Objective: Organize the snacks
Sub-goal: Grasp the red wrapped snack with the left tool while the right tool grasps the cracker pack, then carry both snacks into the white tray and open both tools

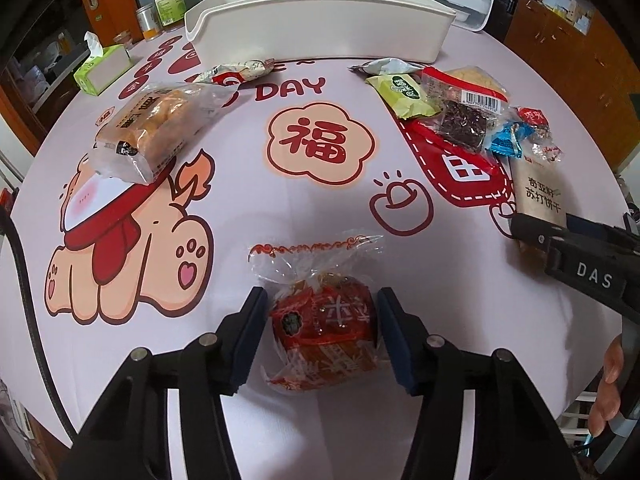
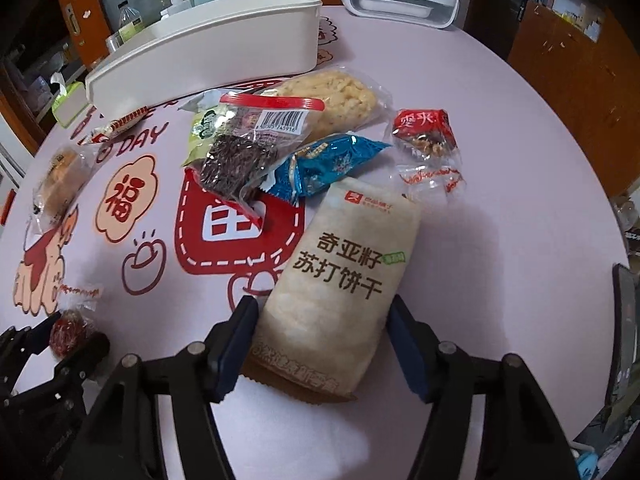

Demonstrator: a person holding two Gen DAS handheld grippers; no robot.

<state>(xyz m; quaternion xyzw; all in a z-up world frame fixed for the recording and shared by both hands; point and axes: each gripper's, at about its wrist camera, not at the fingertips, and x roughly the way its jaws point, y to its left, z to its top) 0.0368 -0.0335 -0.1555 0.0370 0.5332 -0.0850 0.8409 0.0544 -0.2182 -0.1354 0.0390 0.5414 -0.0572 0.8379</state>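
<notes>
red snack packet [image 1: 324, 320] between left gripper [image 1: 322, 330] fingers [image 1: 250, 332], unpinched

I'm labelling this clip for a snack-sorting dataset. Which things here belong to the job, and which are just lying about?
Job:
- red wrapped snack, between left gripper fingers
- soda cracker pack, between right gripper fingers
- bread bag
- blue packet
- white bin

Lying about:
- tissue box
- bottle
</notes>
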